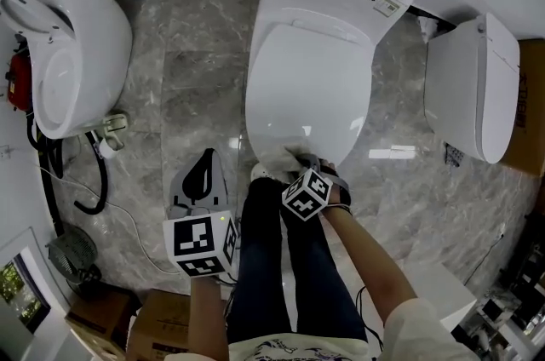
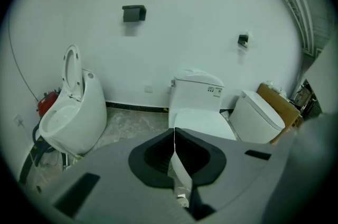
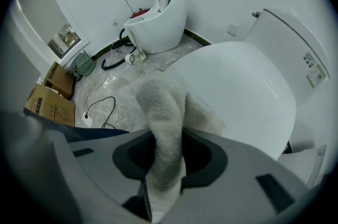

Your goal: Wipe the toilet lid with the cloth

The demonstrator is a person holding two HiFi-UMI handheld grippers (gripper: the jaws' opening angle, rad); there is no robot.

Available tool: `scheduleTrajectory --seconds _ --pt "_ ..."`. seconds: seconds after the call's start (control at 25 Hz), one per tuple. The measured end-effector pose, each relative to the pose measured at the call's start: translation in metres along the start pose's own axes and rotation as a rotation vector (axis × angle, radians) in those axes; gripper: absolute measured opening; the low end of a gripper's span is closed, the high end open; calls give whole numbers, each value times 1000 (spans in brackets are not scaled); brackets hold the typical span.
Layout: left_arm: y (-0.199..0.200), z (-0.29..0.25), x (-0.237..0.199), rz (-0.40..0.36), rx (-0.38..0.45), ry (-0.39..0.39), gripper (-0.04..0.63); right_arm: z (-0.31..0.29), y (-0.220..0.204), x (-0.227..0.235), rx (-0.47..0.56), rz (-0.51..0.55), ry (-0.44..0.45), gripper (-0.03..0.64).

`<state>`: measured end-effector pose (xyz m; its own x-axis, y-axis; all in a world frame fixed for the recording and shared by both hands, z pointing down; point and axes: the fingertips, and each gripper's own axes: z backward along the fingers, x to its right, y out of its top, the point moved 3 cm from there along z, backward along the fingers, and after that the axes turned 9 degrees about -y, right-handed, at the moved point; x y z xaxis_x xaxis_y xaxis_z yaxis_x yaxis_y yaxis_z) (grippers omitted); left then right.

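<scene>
Left tool (image 2: pixel 175 157): jaws together, nothing between them, well short of the toilet.
Right tool (image 3: pixel 166 154): clamped mid-fold on cloth (image 3: pixel 161 106).
Cloth: soft, light, limp terry, likely to bunch. Its free end lies on the front edge of toilet lid (image 3: pixel 240 91).
Toilet lid: closed, hard, glossy, probably slippery.
</scene>
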<state>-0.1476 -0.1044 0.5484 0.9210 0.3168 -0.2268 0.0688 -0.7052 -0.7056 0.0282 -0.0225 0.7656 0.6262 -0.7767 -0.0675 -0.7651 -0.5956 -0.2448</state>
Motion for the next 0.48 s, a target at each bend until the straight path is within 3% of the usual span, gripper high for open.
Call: scheduleTrajectory --seconds 0.48 --pt "14 -21 30 -67 -19 -59 9 8 -66 50 -51 -57 -72 109"
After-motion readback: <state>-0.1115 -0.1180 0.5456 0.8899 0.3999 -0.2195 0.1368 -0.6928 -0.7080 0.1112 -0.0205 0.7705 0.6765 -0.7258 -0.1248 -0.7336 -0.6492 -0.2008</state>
